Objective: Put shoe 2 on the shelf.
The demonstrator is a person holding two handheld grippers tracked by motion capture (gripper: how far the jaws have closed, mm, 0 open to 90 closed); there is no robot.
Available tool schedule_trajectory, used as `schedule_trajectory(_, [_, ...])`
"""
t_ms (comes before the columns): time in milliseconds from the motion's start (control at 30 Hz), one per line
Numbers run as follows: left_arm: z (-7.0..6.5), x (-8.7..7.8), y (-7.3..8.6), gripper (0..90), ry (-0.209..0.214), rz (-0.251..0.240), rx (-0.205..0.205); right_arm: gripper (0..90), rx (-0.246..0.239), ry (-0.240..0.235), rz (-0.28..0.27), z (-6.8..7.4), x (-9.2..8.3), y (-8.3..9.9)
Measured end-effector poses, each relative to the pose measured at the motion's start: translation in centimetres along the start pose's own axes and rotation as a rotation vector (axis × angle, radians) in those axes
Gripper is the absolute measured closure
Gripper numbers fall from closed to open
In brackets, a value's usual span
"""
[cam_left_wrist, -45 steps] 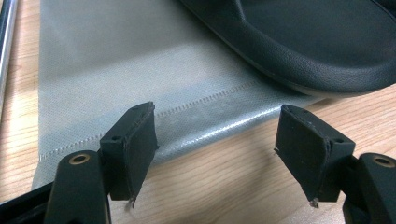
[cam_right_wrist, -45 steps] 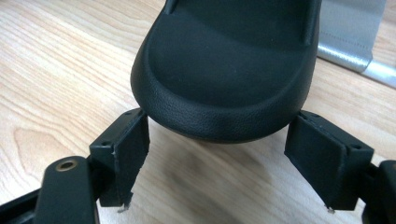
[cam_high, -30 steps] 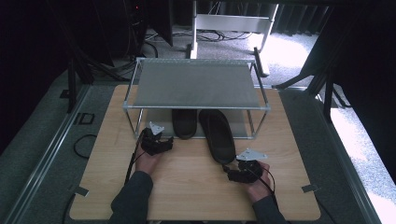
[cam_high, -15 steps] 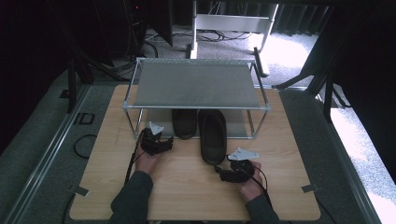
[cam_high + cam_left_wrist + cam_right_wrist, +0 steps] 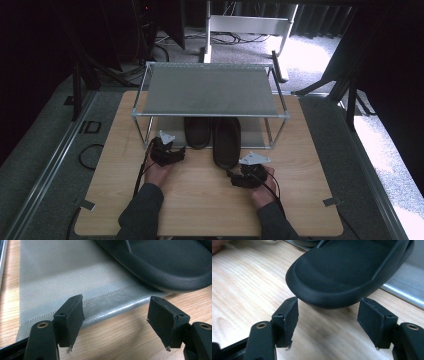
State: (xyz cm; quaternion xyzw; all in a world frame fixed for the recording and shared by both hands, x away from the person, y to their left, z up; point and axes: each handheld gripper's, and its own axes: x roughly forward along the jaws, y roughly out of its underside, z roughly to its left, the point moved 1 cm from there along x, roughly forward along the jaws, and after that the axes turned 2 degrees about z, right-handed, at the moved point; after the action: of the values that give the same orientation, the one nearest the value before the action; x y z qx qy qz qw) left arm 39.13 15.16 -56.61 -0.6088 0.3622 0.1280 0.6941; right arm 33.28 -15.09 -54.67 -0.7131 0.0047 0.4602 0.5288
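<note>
I see the wooden table (image 5: 200,200) mid-frame, grey rack (image 5: 210,90) on it, dark room behind. My right gripper (image 5: 328,322) jaws apart, just been closing, at slipper heel (image 5: 342,272); left gripper (image 5: 115,320) jaws apart.

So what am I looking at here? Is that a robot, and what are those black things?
No robot: a person sits at a wooden table and holds a hand tool with a two-jawed claw in each hand. The top picture looks down from above: left claw, right claw. The other two come from small cameras riding on each claw. On the table stands a metal rack with two black slippers underneath. The left slipper lies on the rack's grey mat. The right slipper sticks out toward the person. The right claw's jaws have just been closing and flank its end. Both claws are open; nothing is held.
</note>
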Motion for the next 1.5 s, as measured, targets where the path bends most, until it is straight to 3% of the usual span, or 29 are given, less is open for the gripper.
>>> schedule_trajectory(700, [0.1,0.0,0.0,29.8,0.009,-0.002,-0.002,39.2,-0.025,0.013,0.026,-2.9,1.9,-1.1])
schedule_trajectory(1500, [0.2,0.0,0.0,29.8,0.014,-0.003,-0.003,41.0,-0.05,0.044,0.038,-3.9,4.6,-3.2])
